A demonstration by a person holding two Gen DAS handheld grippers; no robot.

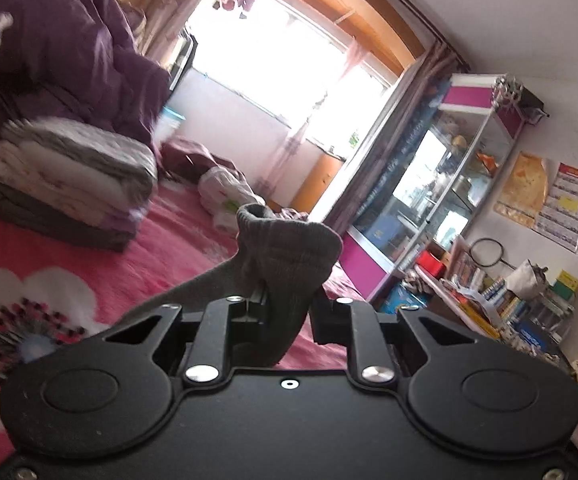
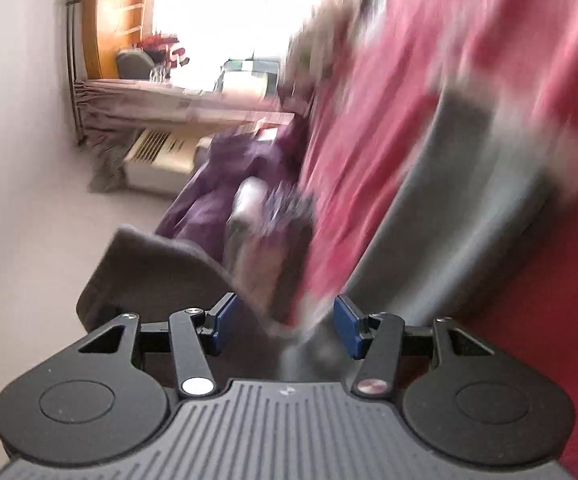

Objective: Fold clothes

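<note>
Left tool clamped on grey garment above pink bedspread.

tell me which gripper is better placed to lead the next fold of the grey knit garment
Left, probably. The left gripper is shut on the grey knit garment, its ribbed edge bunched above the fingers. The right gripper is open, with grey fabric lying loosely between its blue pads, and its view is motion-blurred.
</note>
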